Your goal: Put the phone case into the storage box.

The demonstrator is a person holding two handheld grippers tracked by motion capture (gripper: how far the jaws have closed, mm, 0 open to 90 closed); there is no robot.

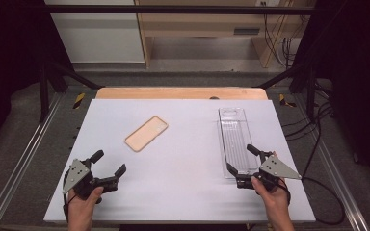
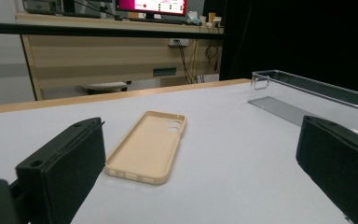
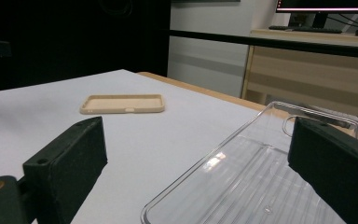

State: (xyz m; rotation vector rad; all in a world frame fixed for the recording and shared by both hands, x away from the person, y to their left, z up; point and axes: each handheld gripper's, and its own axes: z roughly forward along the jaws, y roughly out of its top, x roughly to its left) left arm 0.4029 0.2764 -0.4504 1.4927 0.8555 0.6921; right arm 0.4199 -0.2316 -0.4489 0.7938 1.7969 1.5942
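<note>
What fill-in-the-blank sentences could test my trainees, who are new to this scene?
1. The beige rubbery phone case lies with its hollow side facing ____.
2. The clear plastic oblong tray lies nearest the ____ gripper.
3. Both grippers' jaws stand ____.
4. The left gripper holds ____.

Missing words: up; right; open; nothing

Setting: laboratory recording station.
Tabletop (image 1: 183,192): white board on a wooden bench.
Frame: black metal bars (image 1: 173,9) and aluminium rails (image 1: 19,154) enclose it.
Surroundings: black curtains, loose cables (image 1: 274,33), wooden desk (image 2: 121,60) bearing a monitor (image 2: 151,5).
</note>
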